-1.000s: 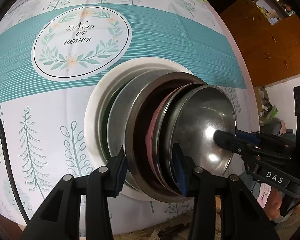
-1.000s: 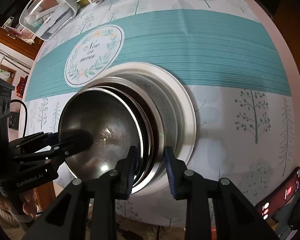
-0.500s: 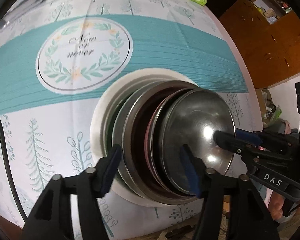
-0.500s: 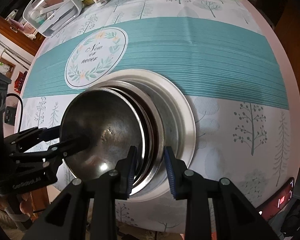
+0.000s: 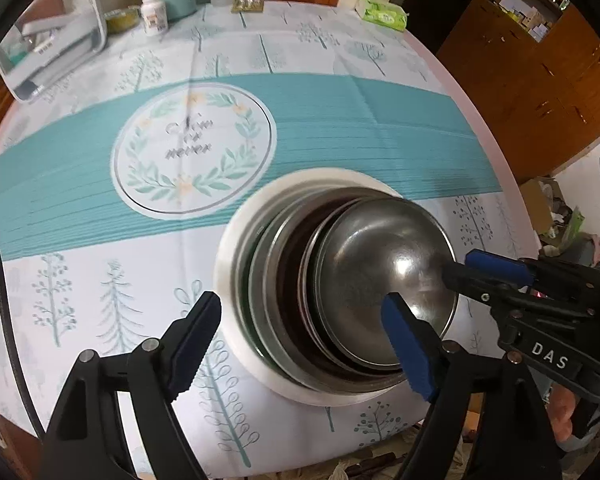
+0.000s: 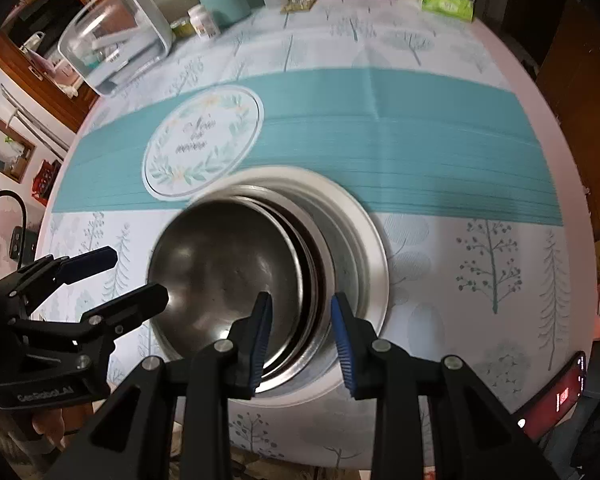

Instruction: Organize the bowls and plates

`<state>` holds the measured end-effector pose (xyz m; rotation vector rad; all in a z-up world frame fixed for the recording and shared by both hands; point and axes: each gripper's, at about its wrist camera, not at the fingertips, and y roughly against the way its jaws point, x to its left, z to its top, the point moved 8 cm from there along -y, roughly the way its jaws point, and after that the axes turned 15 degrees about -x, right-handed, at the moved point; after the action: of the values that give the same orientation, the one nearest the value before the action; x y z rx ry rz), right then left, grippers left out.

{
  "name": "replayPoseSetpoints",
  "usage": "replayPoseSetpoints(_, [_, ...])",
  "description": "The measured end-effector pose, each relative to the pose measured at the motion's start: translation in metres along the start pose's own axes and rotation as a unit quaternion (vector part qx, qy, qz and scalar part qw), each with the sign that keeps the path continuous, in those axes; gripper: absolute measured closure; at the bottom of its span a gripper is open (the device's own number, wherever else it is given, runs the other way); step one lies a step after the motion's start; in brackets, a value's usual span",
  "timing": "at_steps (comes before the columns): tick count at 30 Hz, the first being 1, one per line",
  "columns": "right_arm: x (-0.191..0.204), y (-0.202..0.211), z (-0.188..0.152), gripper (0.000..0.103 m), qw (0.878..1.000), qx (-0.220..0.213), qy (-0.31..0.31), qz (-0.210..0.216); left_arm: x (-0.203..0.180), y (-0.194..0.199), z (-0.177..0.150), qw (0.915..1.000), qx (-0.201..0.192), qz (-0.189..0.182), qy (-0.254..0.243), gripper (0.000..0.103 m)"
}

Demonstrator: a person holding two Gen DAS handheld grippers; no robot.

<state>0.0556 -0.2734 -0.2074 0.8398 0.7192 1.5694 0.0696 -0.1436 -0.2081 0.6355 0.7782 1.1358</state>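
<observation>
A stack of dishes stands near the table's front edge. A wide white plate (image 5: 236,264) (image 6: 374,256) is at the bottom, with steel and dark plates nested on it. A steel bowl (image 5: 384,276) (image 6: 228,272) sits on top. My left gripper (image 5: 304,342) is open, its jaws wide apart on either side of the stack's near rim, holding nothing. It also shows in the right wrist view (image 6: 136,276). My right gripper (image 6: 300,340) is open over the stack's near edge, one finger inside the bowl. It also shows in the left wrist view (image 5: 468,268).
The table wears a teal and white cloth with a round wreath print (image 5: 194,148). At the back stand a clear lidded box (image 6: 116,40), a pill bottle (image 5: 154,14), a teal canister (image 6: 224,2) and a green wipes pack (image 5: 382,12). A phone (image 6: 556,392) lies at the right.
Both grippers have pulled back and upward from the stack. My left gripper's jaws have spread much wider. My right gripper's jaws have opened further. The stack has stayed in place.
</observation>
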Motion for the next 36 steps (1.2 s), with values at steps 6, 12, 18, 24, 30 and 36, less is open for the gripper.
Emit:
replayPoseSetpoints(6, [0.009, 0.026, 0.009, 0.072, 0.999, -0.046, 0.005, -0.002, -0.001, 0.024, 0.007, 0.9997, -0.025, 0.006, 0.004, 0.007])
replayPoseSetpoints(12, [0.017, 0.049, 0.014, 0.061, 0.997, -0.081, 0.006, -0.001, -0.002, 0.055, 0.013, 0.9982, -0.056, 0.022, 0.007, 0.003])
replayPoseSetpoints(18, [0.028, 0.067, 0.018, 0.059, 0.994, -0.106, 0.006, 0.001, 0.004, 0.083, 0.02, 0.9944, -0.093, 0.046, 0.024, 0.003])
replayPoseSetpoints(24, [0.038, 0.084, 0.021, 0.059, 0.991, -0.13, 0.013, -0.003, 0.009, 0.104, 0.025, 0.9882, -0.129, 0.079, 0.026, 0.003])
replayPoseSetpoints(30, [0.046, 0.102, 0.027, 0.052, 0.987, -0.158, 0.018, -0.012, 0.015, 0.122, 0.025, 0.9824, -0.151, 0.106, 0.031, 0.003])
replayPoseSetpoints(36, [0.049, 0.117, 0.031, 0.051, 0.983, -0.182, 0.023, -0.028, 0.014, 0.135, 0.024, 0.9775, -0.167, 0.126, 0.026, 0.003])
